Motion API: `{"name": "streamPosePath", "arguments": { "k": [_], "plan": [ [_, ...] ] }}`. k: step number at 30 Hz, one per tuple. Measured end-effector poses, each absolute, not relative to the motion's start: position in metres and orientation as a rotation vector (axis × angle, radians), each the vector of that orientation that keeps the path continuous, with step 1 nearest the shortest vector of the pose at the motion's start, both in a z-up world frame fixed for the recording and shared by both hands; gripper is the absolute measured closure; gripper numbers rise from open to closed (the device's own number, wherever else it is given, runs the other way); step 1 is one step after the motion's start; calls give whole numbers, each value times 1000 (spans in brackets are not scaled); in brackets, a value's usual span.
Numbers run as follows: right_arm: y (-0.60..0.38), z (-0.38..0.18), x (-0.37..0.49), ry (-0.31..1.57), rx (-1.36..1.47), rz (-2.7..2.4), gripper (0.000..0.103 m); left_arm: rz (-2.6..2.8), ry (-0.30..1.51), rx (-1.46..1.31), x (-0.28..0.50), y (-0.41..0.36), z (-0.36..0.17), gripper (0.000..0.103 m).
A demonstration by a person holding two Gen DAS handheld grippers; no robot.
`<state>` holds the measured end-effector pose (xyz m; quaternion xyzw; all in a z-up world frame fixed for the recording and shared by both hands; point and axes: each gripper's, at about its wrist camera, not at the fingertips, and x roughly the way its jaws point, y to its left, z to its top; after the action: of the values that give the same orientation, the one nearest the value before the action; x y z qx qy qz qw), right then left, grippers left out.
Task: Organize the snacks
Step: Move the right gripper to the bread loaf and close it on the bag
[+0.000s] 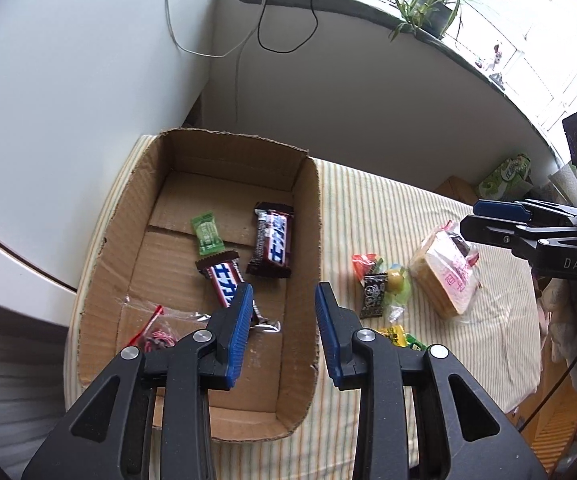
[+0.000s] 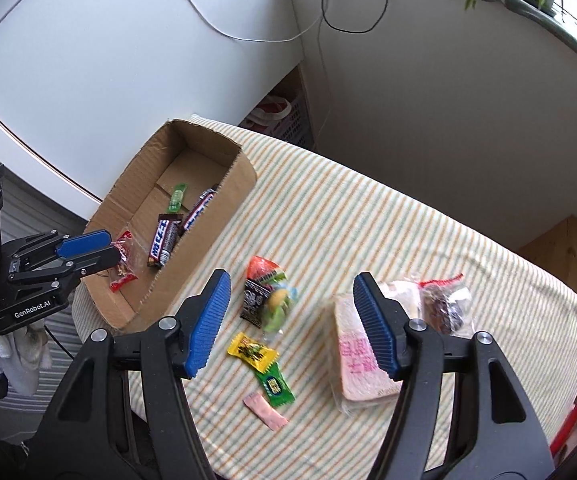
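The cardboard box (image 1: 192, 280) sits on the striped cloth (image 1: 408, 220) near a corner of the table, and serves as the landmark here. Inside it lie 2 chocolate bars (image 1: 271, 240), a green candy (image 1: 207, 233) toward the box's far end, and a clear bag with red print (image 1: 156, 330) toward its near end.

The left gripper (image 1: 284, 300) hangs over the box's right wall, its blue pads parted a moderate way with nothing between them; one pad is above the box interior, the other above the cloth just outside.

Outside the box, to its right, a cluster of mixed candies (image 2: 266, 296) lies near the wall. Farther from the box are a yellow candy (image 2: 251, 350), a green packet (image 2: 274, 388) touching it, and a pink wrapper (image 2: 265, 410).

The right gripper (image 2: 288, 312) hovers well right of the box, jaws wide and empty. Beneath its right pad lies a wrapped sandwich pack (image 2: 358, 364), with a bag of dark snacks (image 2: 444, 304) just beyond it.
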<state>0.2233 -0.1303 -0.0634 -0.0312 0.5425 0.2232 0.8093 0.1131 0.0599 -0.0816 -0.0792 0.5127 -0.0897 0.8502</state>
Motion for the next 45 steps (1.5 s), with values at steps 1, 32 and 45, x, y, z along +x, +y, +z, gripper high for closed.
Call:
{"name": "streamPosePath", "arguments": {
  "k": [1,32,45],
  "plan": [
    [-138,-65,222,1163,-60,465,36,-197,1083,-171,112,56,-82,72],
    [-240,-154,227,1327,204,437,36,-426,1208,-310,103,-78,-131,49],
    [-236,-175,249,1380,234,512,36,-412,1231,-382,130,-102,-158,49]
  ]
}}
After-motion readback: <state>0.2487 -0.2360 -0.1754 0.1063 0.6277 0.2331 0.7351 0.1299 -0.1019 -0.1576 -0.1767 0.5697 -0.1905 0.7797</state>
